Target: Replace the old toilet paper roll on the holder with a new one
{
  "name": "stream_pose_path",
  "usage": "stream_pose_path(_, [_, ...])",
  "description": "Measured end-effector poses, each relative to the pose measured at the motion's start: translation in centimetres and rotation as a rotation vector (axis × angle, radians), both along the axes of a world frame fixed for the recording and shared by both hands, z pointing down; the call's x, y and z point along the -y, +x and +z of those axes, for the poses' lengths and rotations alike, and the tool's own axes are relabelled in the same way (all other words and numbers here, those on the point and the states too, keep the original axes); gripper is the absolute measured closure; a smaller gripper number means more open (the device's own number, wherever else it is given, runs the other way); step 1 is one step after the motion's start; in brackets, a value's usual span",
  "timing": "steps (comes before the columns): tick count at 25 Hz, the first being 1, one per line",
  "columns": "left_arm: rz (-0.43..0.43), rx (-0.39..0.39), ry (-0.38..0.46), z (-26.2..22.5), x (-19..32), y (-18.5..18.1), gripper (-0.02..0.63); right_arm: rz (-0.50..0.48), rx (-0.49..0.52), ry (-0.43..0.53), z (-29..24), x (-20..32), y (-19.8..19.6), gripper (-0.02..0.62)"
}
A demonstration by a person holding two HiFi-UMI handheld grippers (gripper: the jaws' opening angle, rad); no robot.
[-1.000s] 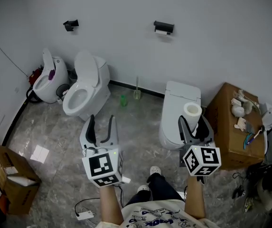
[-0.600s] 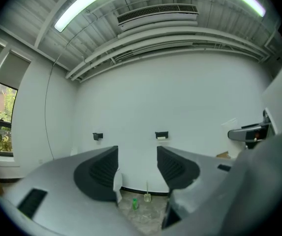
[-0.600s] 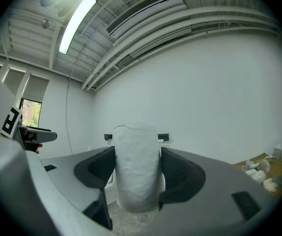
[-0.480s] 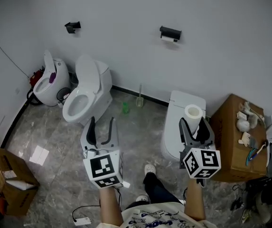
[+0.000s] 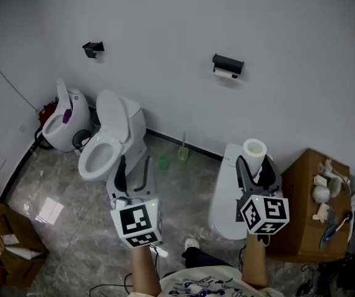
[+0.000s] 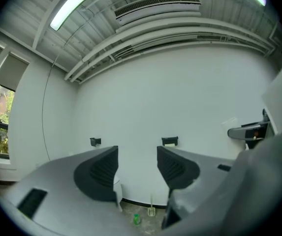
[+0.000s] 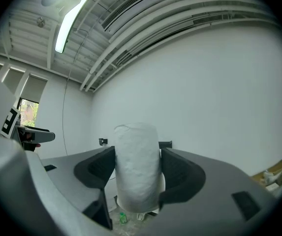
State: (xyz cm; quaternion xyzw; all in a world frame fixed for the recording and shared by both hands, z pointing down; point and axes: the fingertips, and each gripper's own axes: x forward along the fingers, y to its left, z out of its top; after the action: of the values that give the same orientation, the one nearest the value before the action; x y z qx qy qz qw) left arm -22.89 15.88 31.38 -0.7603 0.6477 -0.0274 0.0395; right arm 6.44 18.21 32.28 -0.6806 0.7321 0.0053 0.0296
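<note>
Bottom of the head view: two forearms, one tool each. The left hand-held gripper [image 5: 133,166] carries nothing. Its dark jaws are spread wide, and its own view shows only pale wall and a strip of floor between them. I'd judge it is free to deal with the old roll.

At lower right, the right hand-held gripper [image 5: 254,167] is clamped on the fresh white toilet paper roll [image 7: 137,168]. The pads press its sides, and the roll stands upright with its top end poking above the jaw tips. Gripped by the flanks like that, the hollow core is left open for threading, by my reading. Beneath it sits the white closed-lid toilet [image 5: 225,198].

Now the far wall, upper right of centre: the black wall-mounted paper holder [image 5: 228,62], with a sliver of nearly spent white roll [image 5: 225,73] under it. It is well apart from both grippers, above and slightly left of the new roll. The swap is not yet begun, and closing that gap looks like the first job.
</note>
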Motion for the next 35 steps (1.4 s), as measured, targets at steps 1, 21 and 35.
stream_pose_path(1, [-0.003,-0.001,0.003,-0.1,1.1,0.5,0.376,-0.003,-0.001,0.003,-0.1,1.2,0.5,0.299])
stream_pose_path(21, [0.041,0.032,-0.007,0.8,17.3,5.3,0.376,0.035,0.000,-0.023,1.5,16.3,5.0,0.299])
stream_pose_path(35, [0.218,0.051,0.007,0.0,37.9,8.4,0.376,0.220,0.011,-0.007,0.6,32.0,7.0,0.299])
